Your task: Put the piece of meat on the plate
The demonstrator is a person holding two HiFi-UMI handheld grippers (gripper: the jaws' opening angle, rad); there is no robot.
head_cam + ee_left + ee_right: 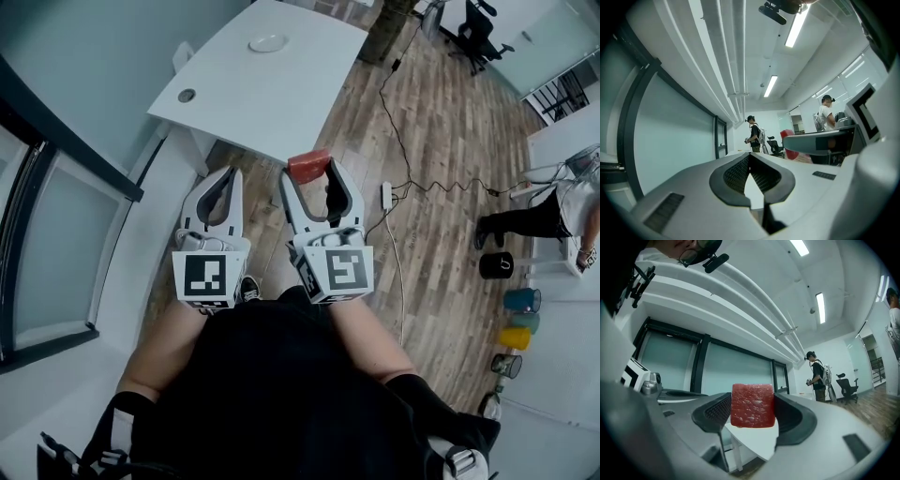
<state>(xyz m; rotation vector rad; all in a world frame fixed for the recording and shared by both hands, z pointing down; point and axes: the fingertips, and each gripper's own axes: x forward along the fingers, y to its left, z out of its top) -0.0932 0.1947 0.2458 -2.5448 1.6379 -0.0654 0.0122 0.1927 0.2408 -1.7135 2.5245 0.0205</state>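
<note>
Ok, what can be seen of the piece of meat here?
The piece of meat is a dull red, squarish block with rounded corners and a pale-flecked face. The right tongs clamp it by two opposite sides between dark ribbed pads, and nothing else touches it. It is held in the air by the near edge of the white table, well apart from the plate at the table's far side.

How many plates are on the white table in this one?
1. The plate lies near the far edge of the white table. The small dark round fitting near the table's left edge is no plate. No part of the tabletop looks hidden.
</note>
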